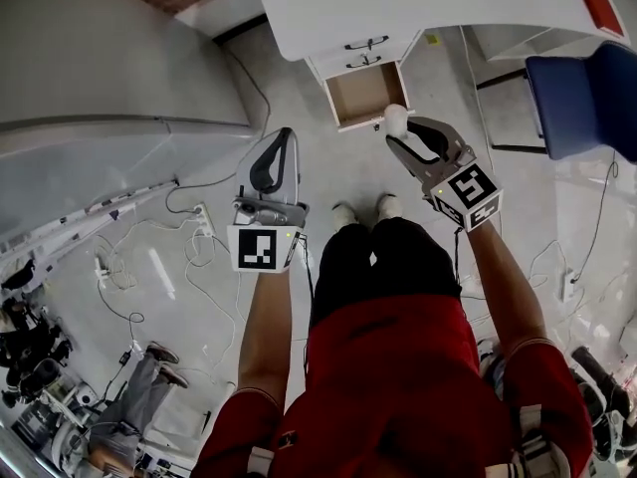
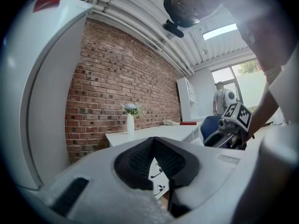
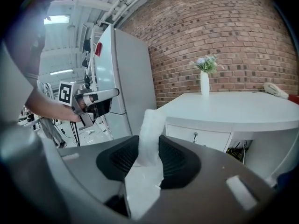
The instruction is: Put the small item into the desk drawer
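My right gripper (image 1: 402,135) is clamped on the small white item (image 3: 148,125), whose long axis runs out along the jaws and past their tips. In the head view the open desk drawer (image 1: 360,93) lies just beside the item, at about eleven o'clock. My left gripper (image 1: 283,139), jaws together on nothing, sits farther from the drawer, so I judge the drop belongs to the right.

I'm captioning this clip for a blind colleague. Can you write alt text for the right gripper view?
The right gripper is shut on a small white translucent item, which sticks up from its grip. Ahead stands a white desk with a drawer front and a white vase of flowers, against a brick wall.
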Action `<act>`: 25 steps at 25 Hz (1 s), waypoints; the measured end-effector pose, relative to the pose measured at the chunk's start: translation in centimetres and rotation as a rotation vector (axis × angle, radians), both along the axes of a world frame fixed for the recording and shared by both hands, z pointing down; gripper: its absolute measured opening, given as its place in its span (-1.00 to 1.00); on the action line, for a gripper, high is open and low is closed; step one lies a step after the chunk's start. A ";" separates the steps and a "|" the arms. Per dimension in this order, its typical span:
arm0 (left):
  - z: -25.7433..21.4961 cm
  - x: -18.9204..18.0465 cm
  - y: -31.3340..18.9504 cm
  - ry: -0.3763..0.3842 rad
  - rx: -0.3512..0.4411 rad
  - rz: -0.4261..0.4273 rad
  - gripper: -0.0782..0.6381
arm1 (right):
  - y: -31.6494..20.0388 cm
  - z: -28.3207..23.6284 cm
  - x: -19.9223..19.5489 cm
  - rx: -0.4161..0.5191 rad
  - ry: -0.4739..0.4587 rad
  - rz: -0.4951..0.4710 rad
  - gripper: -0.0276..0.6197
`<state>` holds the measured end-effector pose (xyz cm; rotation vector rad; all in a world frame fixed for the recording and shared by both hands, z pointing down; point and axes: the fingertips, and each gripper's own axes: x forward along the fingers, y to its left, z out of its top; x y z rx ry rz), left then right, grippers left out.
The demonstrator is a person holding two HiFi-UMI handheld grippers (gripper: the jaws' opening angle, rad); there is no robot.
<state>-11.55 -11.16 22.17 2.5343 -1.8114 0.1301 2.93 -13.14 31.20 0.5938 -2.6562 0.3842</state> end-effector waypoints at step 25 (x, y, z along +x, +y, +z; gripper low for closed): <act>24.3 -3.4 -6.8 -0.028 0.029 -0.029 -0.76 | -7.8 28.8 -4.1 -0.018 0.154 -0.122 -0.46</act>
